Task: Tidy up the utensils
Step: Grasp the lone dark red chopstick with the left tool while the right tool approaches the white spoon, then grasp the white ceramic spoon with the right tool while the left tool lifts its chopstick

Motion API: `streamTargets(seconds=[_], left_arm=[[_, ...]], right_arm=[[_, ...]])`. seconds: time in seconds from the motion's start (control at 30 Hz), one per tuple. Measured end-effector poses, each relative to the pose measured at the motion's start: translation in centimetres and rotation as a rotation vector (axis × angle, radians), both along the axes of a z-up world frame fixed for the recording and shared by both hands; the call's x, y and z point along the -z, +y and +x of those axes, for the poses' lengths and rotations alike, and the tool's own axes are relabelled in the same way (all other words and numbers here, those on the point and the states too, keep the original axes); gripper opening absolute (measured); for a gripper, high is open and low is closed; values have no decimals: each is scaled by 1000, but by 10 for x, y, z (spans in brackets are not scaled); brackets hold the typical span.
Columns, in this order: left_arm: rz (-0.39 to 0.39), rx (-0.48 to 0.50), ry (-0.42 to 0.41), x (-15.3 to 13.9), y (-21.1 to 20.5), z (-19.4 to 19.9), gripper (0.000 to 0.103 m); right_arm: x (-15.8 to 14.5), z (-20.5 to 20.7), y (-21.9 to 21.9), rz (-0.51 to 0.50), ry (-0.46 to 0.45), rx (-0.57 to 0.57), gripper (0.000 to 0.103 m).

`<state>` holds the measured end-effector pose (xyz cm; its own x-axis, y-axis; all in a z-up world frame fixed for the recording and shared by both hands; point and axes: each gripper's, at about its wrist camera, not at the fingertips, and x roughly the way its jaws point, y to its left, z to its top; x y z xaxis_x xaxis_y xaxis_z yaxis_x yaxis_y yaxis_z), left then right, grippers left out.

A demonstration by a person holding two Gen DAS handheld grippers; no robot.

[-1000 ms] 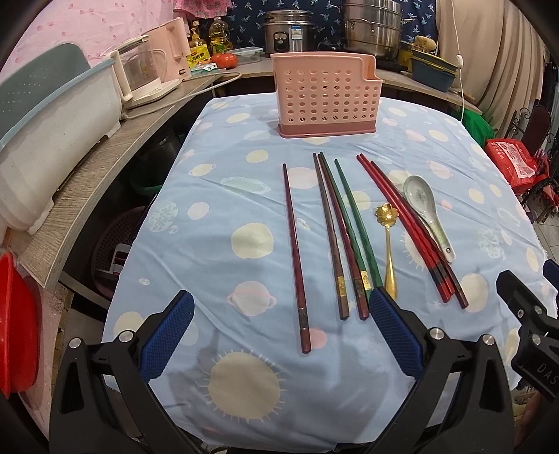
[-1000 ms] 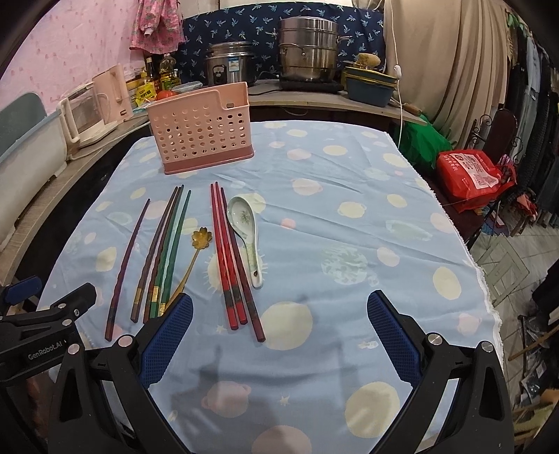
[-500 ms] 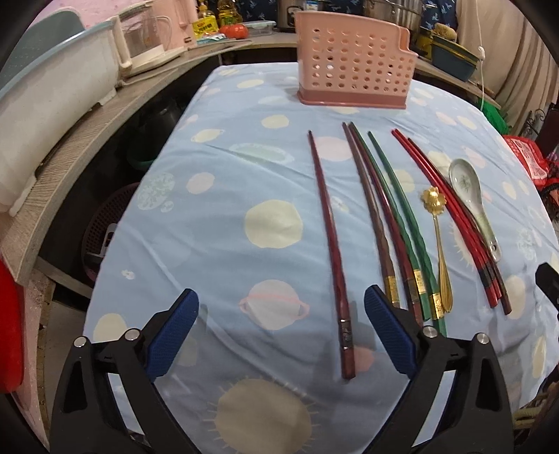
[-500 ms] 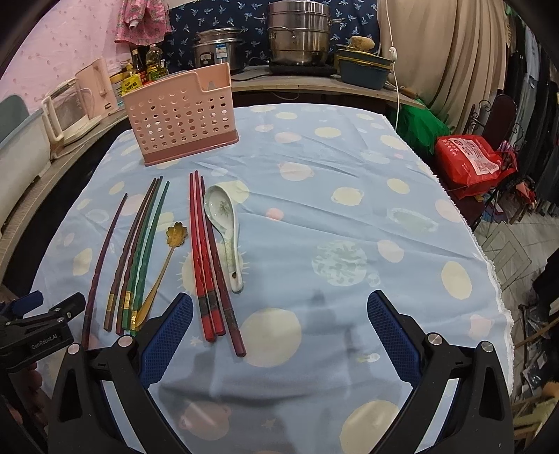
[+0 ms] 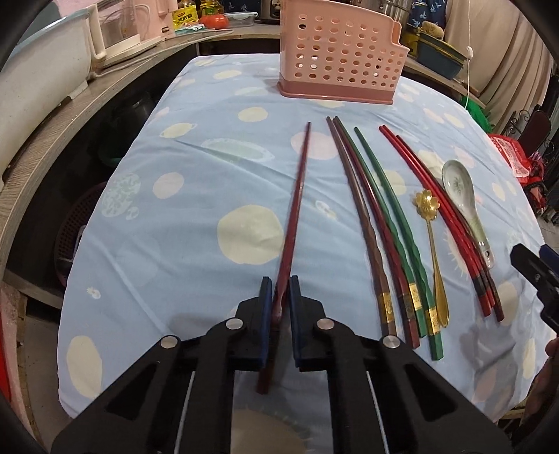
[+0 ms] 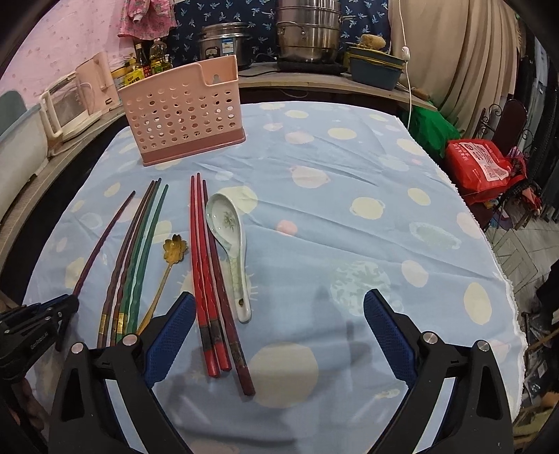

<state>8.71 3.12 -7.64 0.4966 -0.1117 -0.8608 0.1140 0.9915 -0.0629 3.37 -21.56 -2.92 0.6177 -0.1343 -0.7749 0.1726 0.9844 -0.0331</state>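
Note:
My left gripper (image 5: 278,284) is shut on the thick end of a dark red chopstick (image 5: 295,195) that lies on the blue spotted tablecloth. To its right lie several brown, red and green chopsticks (image 5: 380,223), a gold flower spoon (image 5: 431,241), red chopsticks (image 5: 443,216) and a white ceramic spoon (image 5: 463,195). A pink perforated utensil holder (image 5: 340,57) stands at the far end. My right gripper (image 6: 279,307) is open and empty, low over the red chopsticks (image 6: 206,279) and the ceramic spoon (image 6: 229,241). The holder (image 6: 185,111) shows at the back left there.
A grey counter with a white tub (image 5: 38,80) and a kettle (image 5: 122,31) runs along the left. Pots (image 6: 307,31) and a rice cooker (image 6: 223,42) stand behind. A red bag (image 6: 484,167) lies off the table's right edge. The cloth's right half (image 6: 367,195) is bare.
My left gripper moved forward and down and shut on the lone dark red chopstick. My right gripper came closer to the red chopsticks and stayed open.

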Motion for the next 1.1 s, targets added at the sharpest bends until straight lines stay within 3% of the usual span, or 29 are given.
streamTargets(seconds=[0.07, 0.23, 0.43, 0.67, 0.93, 1.1], left_arm=[[3, 1, -2, 1, 0, 2, 7], [2, 3, -4, 2, 0, 4, 7], [15, 7, -10, 2, -3, 8, 7], [31, 7, -22, 3, -7, 11, 7], [24, 4, -26, 3, -7, 8, 7], [0, 12, -18, 1, -7, 2, 7]], right_arm=[[3, 8, 1, 3, 4, -8, 84], [11, 25, 0, 41, 22, -20, 58], [24, 38, 0, 68, 57, -34, 40], [31, 40, 1, 77, 65, -46, 33], [32, 32, -3, 86, 46, -59, 14], [30, 22, -3, 112, 45, -71, 9]])
